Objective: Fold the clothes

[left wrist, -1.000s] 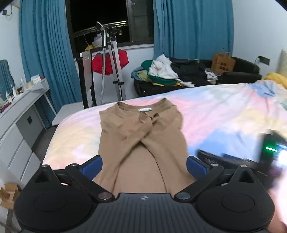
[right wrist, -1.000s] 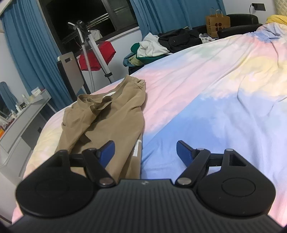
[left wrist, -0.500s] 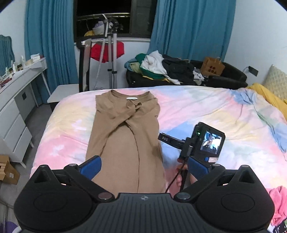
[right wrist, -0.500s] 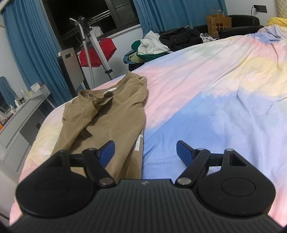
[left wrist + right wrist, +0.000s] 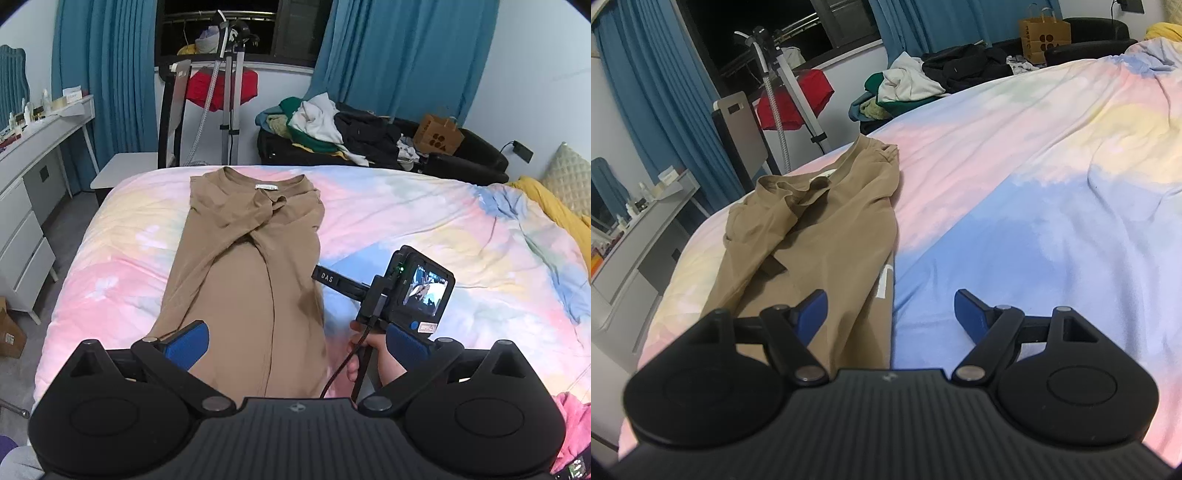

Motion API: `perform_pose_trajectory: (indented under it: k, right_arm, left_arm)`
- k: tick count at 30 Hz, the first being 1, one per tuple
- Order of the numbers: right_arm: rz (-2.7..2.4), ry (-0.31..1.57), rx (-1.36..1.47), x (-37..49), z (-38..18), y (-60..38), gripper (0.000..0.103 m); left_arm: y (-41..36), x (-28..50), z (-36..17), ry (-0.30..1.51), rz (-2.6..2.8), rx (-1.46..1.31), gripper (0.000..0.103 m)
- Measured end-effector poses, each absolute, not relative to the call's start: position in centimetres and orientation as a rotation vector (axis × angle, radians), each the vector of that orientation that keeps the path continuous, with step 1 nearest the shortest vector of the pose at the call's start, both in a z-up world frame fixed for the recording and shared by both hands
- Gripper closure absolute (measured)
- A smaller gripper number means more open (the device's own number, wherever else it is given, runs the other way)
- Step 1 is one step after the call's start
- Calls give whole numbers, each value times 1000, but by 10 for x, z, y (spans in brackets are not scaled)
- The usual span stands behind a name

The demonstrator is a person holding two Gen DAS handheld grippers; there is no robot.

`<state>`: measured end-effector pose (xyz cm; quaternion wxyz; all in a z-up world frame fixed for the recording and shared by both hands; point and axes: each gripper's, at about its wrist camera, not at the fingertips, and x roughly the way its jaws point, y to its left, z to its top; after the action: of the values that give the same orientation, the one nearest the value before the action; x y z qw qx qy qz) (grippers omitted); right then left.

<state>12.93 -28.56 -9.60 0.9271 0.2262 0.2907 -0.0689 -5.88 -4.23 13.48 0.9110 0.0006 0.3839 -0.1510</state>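
Left wrist view: the tan shirt lies long on the bed, sleeves crossed over. The left tongs are spread, holding nothing.

Right wrist view: the right tongs are spread over the shirt's near edge. Pinch both bottom corners evenly before folding up.

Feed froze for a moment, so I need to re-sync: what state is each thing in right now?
Left gripper: open, holding nothing, above the shirt's near end.
Right gripper: open, empty, over the shirt's right edge.
Brown shirt: flat on the bed, both sides folded inward, sleeves crossed, not yet folded lengthwise.
Bed cover: spread out, lightly wrinkled.
Clothes pile: heaped unfolded on the sofa.
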Motion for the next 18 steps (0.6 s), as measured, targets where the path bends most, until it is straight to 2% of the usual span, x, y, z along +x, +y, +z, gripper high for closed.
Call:
perform_pose_trajectory:
  k: [9,18]
  right_arm:
    - [-136,609,464,130,-98,-284,26]
    - [-130,611,432,128,-96,-277,26]
  left_arm:
    - [-16,-63,133,832,-295,-104,0]
    - [-18,-83,142,795,-296,-116,0]
